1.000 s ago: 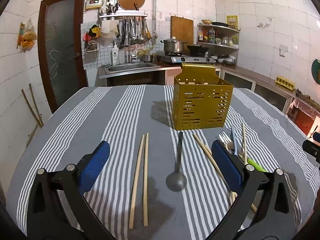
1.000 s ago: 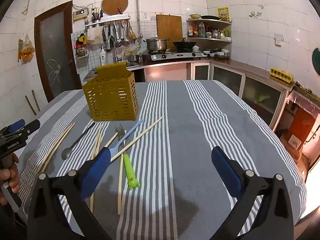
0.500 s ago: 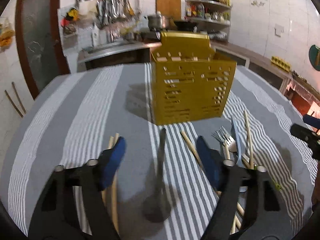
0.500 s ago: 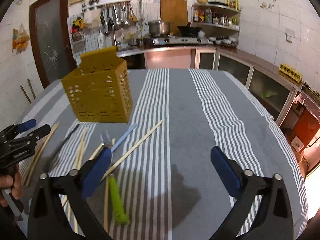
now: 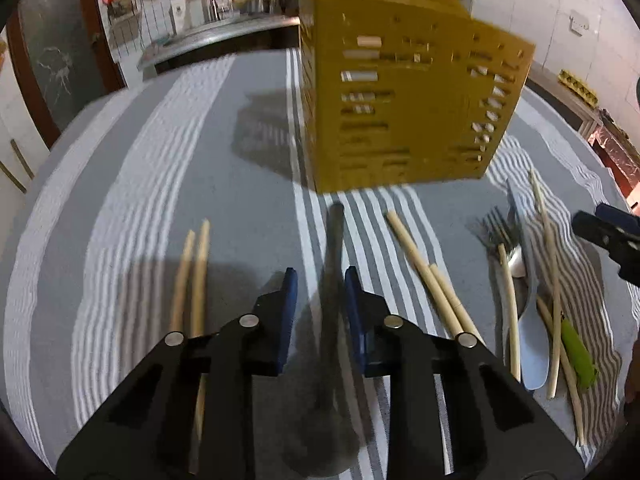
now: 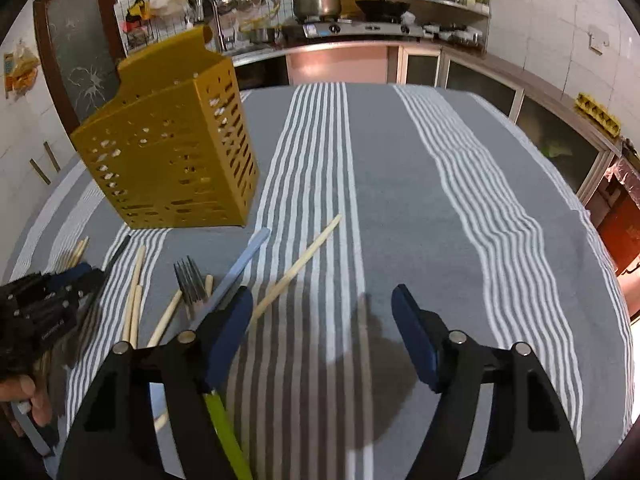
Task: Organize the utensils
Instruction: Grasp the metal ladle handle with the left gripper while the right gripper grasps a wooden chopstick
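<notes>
The spoon is seen lying on the cloth, its long handle aimed at 12 o'clock toward the yellow bin. The left gripper is nearer; its pads are set close on both sides of the handle, but a firm hold cannot be told. The right gripper is held wide apart. Only the right view shows the bin's open top.
</notes>
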Tool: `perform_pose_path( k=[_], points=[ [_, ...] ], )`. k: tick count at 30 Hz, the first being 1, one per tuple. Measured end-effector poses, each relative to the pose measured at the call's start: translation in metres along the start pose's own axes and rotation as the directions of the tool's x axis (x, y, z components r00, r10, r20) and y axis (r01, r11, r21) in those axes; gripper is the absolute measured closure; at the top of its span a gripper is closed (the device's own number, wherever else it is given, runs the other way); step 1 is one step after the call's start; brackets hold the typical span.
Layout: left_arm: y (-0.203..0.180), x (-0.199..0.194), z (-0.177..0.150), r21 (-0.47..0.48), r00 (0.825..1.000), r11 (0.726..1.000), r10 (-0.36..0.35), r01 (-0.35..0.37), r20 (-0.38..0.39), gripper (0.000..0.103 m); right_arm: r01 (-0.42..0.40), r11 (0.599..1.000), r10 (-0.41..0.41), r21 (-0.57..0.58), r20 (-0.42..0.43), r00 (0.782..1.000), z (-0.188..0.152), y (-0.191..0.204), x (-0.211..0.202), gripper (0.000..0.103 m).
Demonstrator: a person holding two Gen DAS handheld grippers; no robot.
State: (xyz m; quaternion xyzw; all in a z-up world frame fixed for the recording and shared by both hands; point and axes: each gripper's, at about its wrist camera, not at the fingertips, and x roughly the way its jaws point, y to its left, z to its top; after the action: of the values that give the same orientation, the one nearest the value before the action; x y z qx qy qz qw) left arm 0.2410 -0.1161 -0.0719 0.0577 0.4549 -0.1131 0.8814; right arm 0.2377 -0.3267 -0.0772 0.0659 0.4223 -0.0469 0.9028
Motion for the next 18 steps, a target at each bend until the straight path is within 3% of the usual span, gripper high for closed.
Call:
perform_pose_path(
  k=[10,14,15,18],
  points=[
    [-0.008,0.017,0.015,0.020,0.998,1.000,0.025,-0.024,-0.052,0.082,0.034,0.999,-0.038,-0.022,-0.160,0.986,0.016,0.022,0.048,0.056],
    [-0.011,0.021,0.022,0.030,0.998,1.000,0.011,-0.009,-0.057,0.096,0.009,1.000,-0.012,-0.016,-0.186,0.982,0.024,0.023,0.053,0.079],
    [-0.012,0.020,0.023,0.032,0.998,0.999,-0.006,0.008,-0.057,0.096,0.005,1.000,-0.008,-0.016,-0.188,0.982,0.025,0.023,0.053,0.080],
    [-0.010,0.018,0.022,0.021,0.998,0.999,-0.039,0.040,-0.058,0.096,-0.012,1.000,0.010,-0.009,-0.191,0.981,0.024,0.019,0.051,0.097]
  ],
)
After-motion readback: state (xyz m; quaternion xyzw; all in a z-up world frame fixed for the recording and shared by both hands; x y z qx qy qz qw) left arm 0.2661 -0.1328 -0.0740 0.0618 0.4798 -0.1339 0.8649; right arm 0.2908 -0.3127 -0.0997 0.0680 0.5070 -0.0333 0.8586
